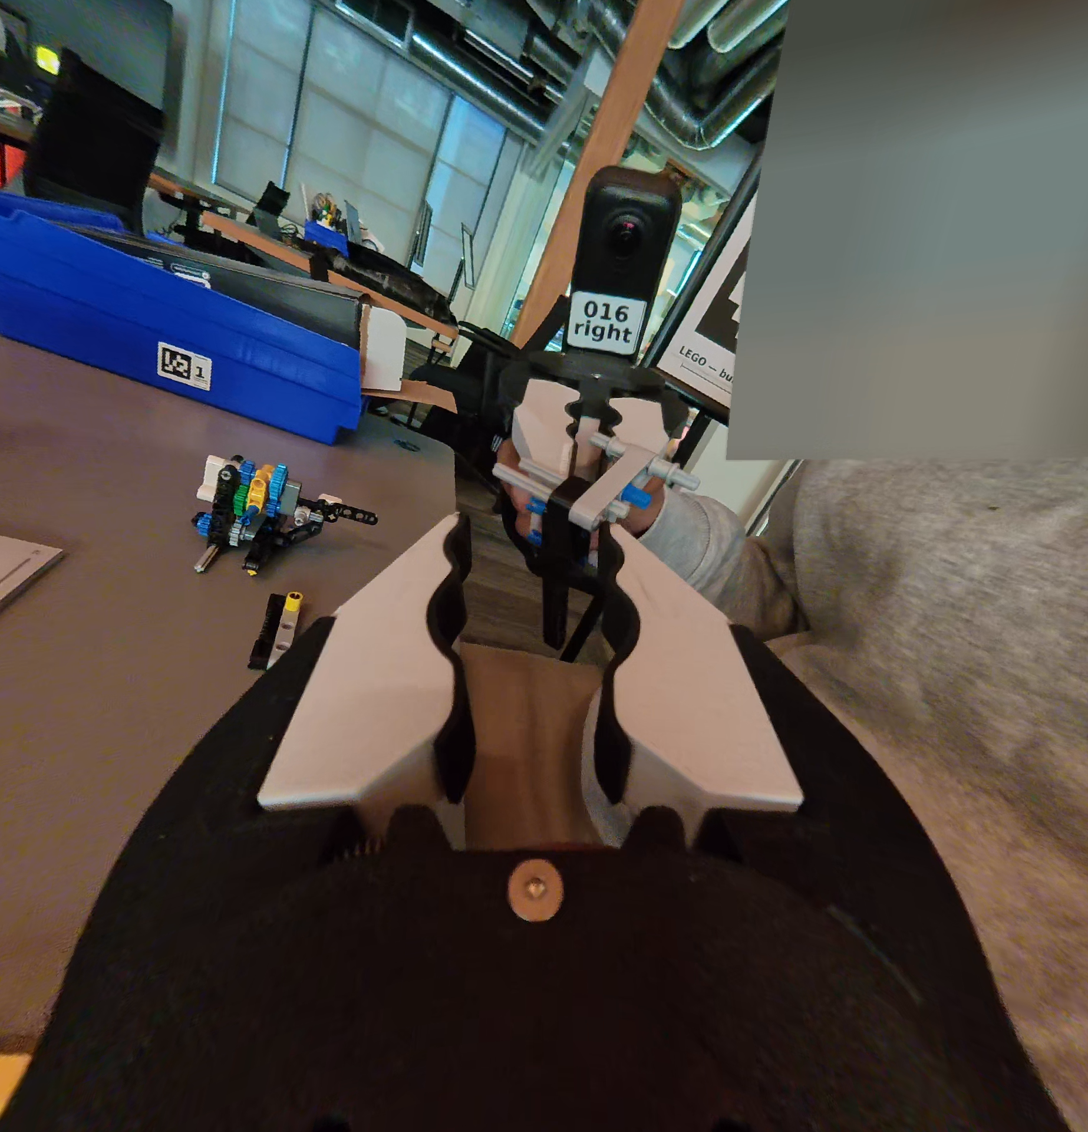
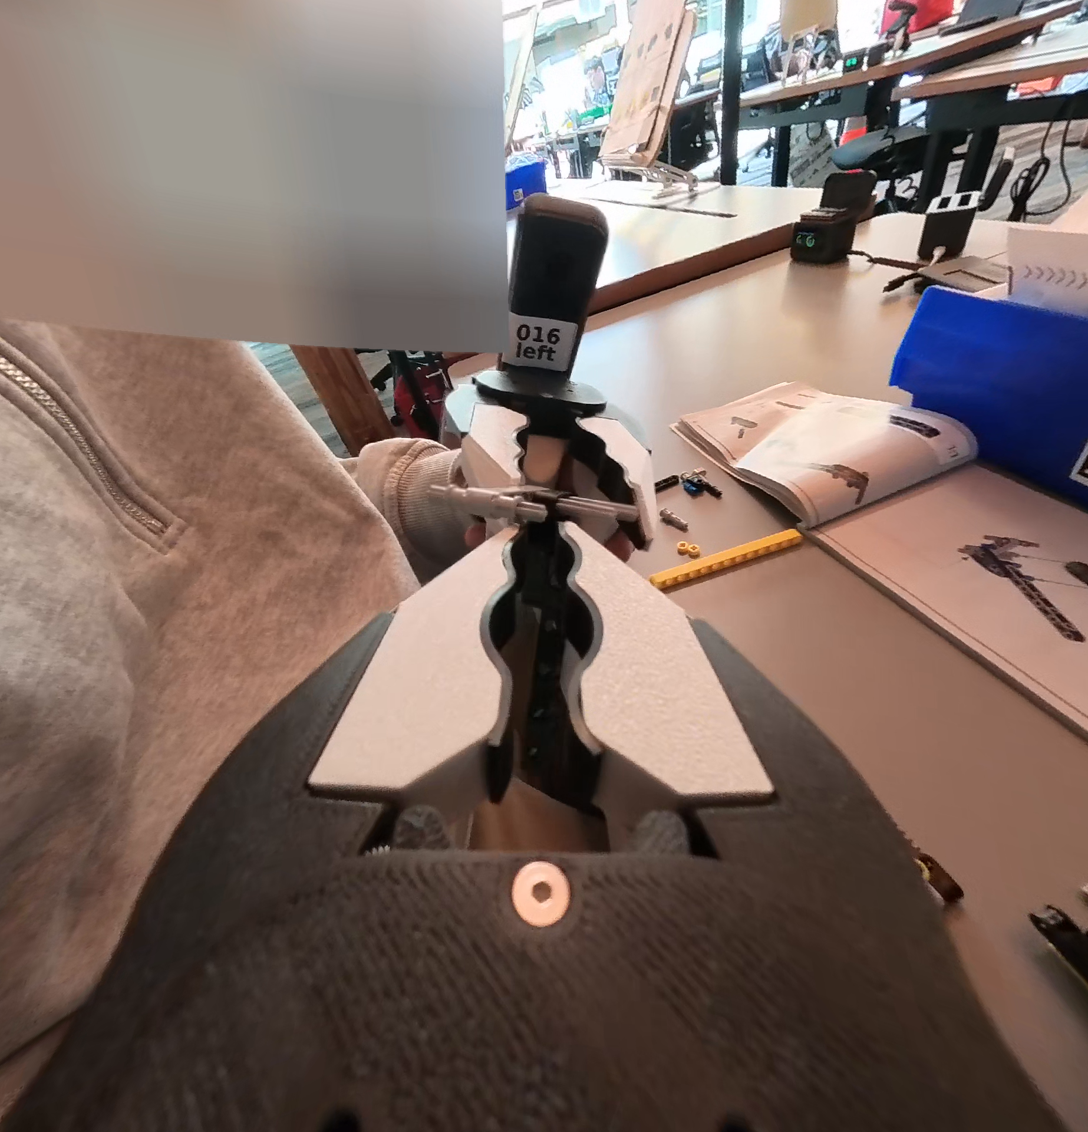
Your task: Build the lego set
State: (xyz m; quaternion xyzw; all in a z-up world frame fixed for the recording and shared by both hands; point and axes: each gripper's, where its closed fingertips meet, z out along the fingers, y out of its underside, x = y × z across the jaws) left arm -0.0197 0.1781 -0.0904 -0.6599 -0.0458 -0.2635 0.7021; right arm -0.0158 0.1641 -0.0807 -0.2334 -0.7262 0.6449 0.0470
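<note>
Grey-sleeved arms: raised off the table (image 2: 743, 343), grippers tip to tip.
Left gripper (image 1: 538, 539): jaws spread, empty.
Right gripper (image 2: 538, 539): clamped on black lego beam (image 2: 540, 618) carrying grey pins (image 1: 596, 484).

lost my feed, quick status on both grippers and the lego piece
Right gripper shut on black beam subassembly. Left gripper open, facing it, empty. Geared lego module waits on table. Nothing in the way.

Open workshop: grey tabletop (image 1: 100, 643), tall frosted windows (image 1: 358, 141), exposed silver ceiling ducts (image 1: 682, 104), wood-topped desks (image 2: 897, 67) behind.
</note>
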